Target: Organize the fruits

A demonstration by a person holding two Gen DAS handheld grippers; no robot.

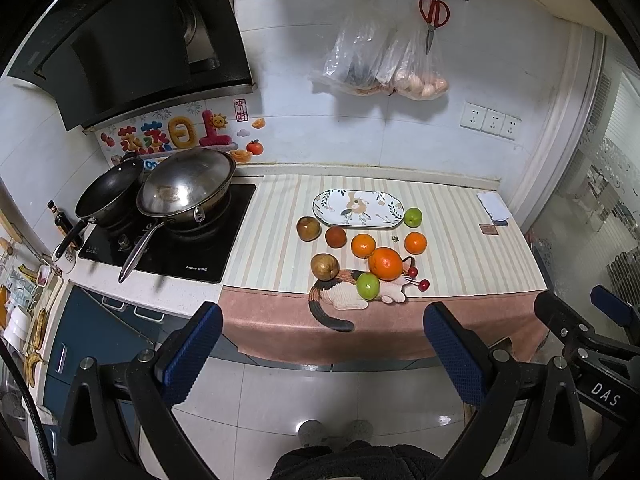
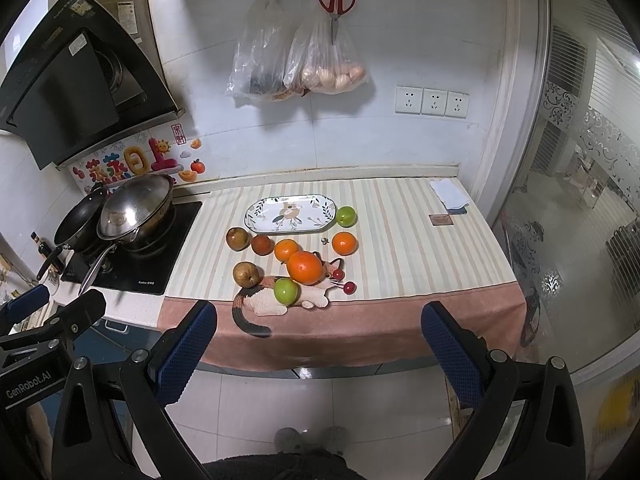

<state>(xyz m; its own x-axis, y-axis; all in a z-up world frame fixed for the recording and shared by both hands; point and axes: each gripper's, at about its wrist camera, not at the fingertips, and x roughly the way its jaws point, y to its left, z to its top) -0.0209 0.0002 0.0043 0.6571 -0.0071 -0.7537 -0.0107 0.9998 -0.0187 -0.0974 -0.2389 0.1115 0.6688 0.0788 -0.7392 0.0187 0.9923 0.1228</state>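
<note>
An empty oval flowered plate [image 1: 360, 207] [image 2: 291, 213] sits at the back of the striped counter mat [image 1: 448, 248]. In front of it lie several fruits: a large orange [image 1: 385, 263] [image 2: 305, 267], two smaller oranges [image 1: 363, 245] [image 1: 415, 243], two green apples [image 1: 413, 217] [image 1: 368, 285], two brown pears [image 1: 308, 228] [image 1: 325, 267], a dark red fruit [image 1: 335, 237] and cherries [image 1: 423, 284]. The large orange and a green apple rest on a knitted cat toy [image 1: 352, 298] [image 2: 280, 300]. My left gripper [image 1: 322, 344] and right gripper [image 2: 320, 340] are open, empty, held back from the counter edge.
A stove with two pans [image 1: 188, 188] stands left of the mat. Plastic bags [image 1: 384, 64] and red scissors [image 1: 433, 12] hang on the wall. Folded paper [image 1: 493, 206] and a small card [image 1: 489, 229] lie at the right end. A glass door [image 2: 580, 220] is to the right.
</note>
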